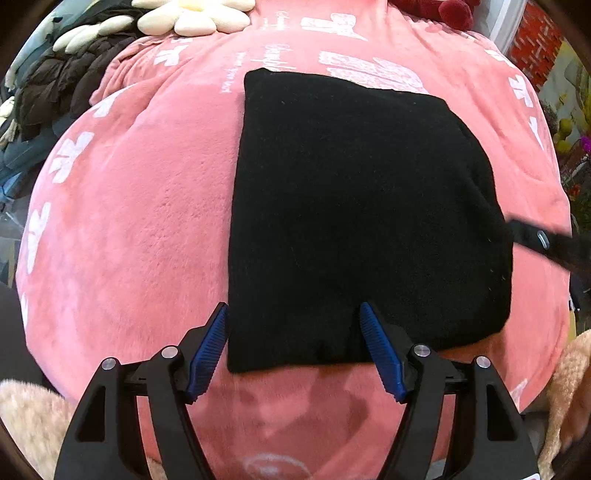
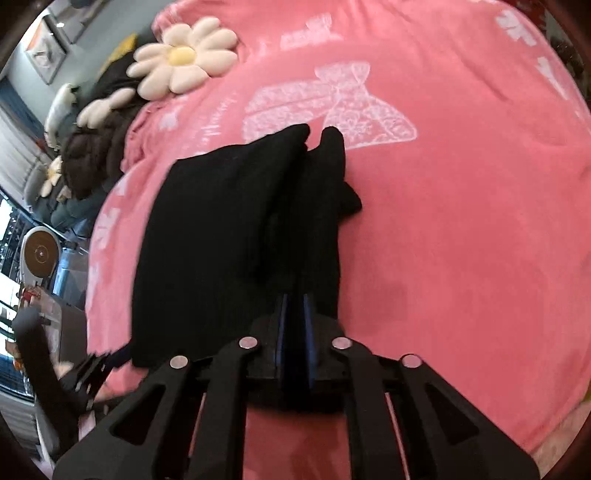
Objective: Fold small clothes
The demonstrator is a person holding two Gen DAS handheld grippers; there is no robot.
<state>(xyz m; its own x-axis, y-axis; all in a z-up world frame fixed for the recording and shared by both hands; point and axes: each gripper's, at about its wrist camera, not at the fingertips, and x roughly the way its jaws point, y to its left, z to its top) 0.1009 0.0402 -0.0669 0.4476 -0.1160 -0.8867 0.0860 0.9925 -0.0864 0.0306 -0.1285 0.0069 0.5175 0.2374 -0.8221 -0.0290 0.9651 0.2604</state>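
Note:
A black garment [image 1: 362,206] lies folded flat on the pink blanket [image 1: 129,221]. My left gripper [image 1: 292,306] stands open, its blue pads [image 1: 207,354] on either side of the garment's near left corner without pressing it. At the garment's right edge the blurred tip of my right gripper [image 1: 517,227] shows. In the right wrist view the garment [image 2: 221,236] has a narrower folded strip along its right side. My right gripper [image 2: 295,297] sits at the strip's near end, its pads a narrow slit apart. My left gripper [image 2: 110,358] and a hand show at lower left.
A daisy cushion [image 2: 181,59] and a dark brown padded jacket [image 2: 96,147] lie at the blanket's far left. Beige plush [image 1: 22,417] borders the near corners. A dark red plush thing [image 1: 447,11] sits at the far edge. Room furniture lies beyond the blanket's left side [image 2: 40,254].

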